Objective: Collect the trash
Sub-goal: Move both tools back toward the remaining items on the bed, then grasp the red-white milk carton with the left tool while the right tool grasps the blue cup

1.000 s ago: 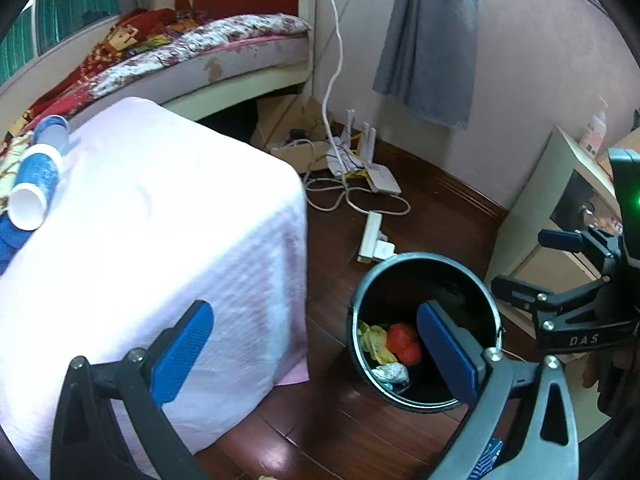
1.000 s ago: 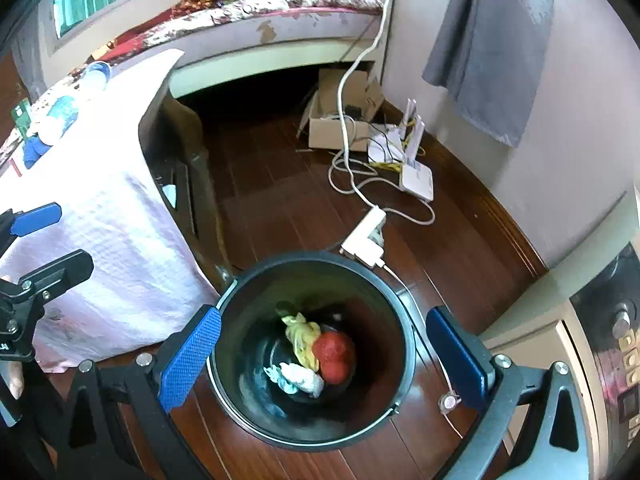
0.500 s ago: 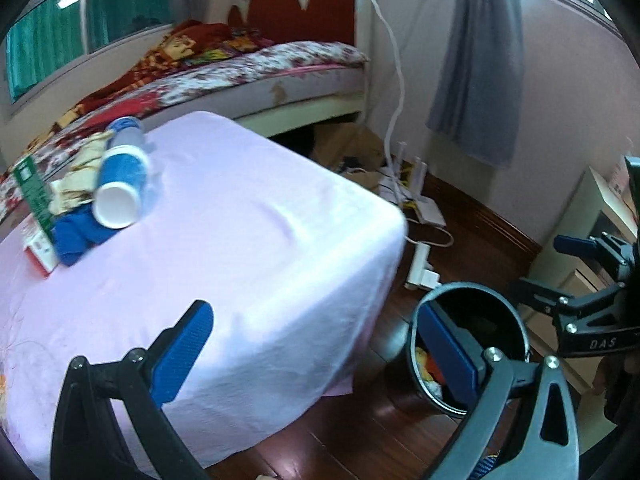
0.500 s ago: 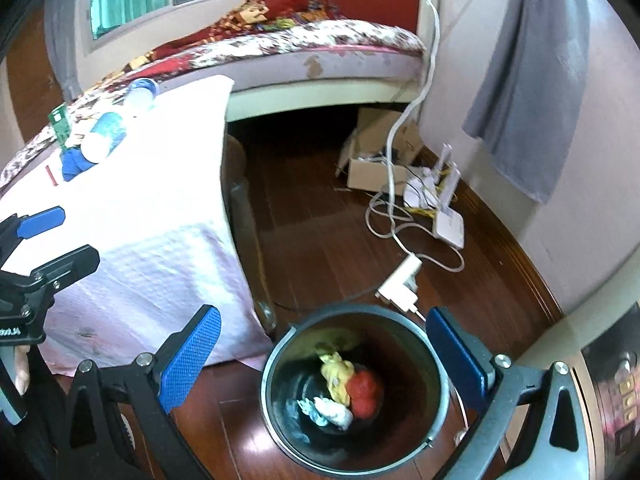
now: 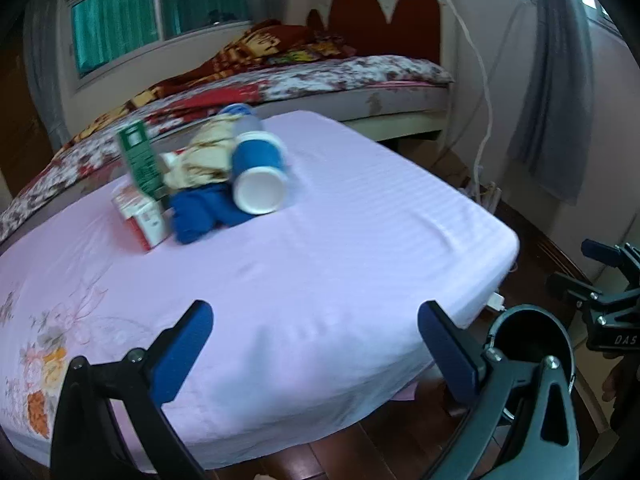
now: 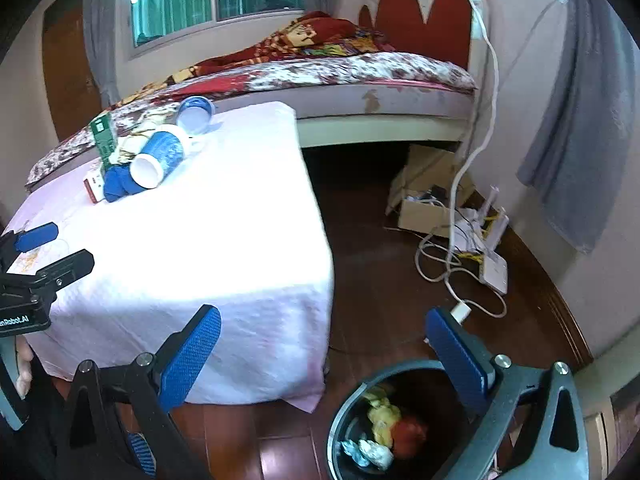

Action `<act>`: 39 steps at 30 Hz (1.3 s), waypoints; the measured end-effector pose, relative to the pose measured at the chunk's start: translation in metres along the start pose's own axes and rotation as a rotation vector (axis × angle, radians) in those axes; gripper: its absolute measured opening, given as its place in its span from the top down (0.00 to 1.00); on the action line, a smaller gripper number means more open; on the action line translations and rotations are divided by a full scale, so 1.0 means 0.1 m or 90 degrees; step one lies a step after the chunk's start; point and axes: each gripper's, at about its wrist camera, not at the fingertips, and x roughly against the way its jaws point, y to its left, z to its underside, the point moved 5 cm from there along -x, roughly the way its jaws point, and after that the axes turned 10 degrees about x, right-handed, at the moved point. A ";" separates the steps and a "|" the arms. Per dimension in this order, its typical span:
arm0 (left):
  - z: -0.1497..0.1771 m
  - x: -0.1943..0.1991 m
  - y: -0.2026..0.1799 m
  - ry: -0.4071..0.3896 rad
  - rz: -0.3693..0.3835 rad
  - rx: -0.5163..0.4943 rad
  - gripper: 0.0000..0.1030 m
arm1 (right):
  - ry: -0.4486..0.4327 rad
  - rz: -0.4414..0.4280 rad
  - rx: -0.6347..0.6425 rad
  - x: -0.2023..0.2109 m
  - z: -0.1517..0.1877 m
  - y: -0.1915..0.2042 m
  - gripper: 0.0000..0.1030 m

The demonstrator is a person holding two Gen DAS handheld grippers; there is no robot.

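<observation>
The tablecloth is matt, faintly striped woven cloth, and the floor is dark, glossy wood. The cup looks like smooth paper with a white inside, beside soft blue cloth and a printed card carton. The bin has a smooth dark plastic wall, and the pads are rough, textured blue rubber.

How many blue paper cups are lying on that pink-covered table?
2. One blue cup lies on its side, white open end toward the cameras, against the blue cloth. The second cup lies behind it near the table's far edge. Others could be hidden in the pile.
</observation>
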 end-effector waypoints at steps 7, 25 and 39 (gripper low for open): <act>-0.04 -0.04 0.53 0.015 -0.045 0.054 0.02 | -0.047 -0.036 0.021 -0.10 -0.29 0.37 0.00; -0.56 -0.44 1.76 -0.012 -0.113 0.186 0.23 | -0.049 -0.138 0.082 -1.01 -1.59 1.72 0.00; -0.84 -0.84 1.68 -0.010 -0.090 0.202 0.23 | 0.004 -0.146 0.099 -1.66 -1.90 1.89 0.32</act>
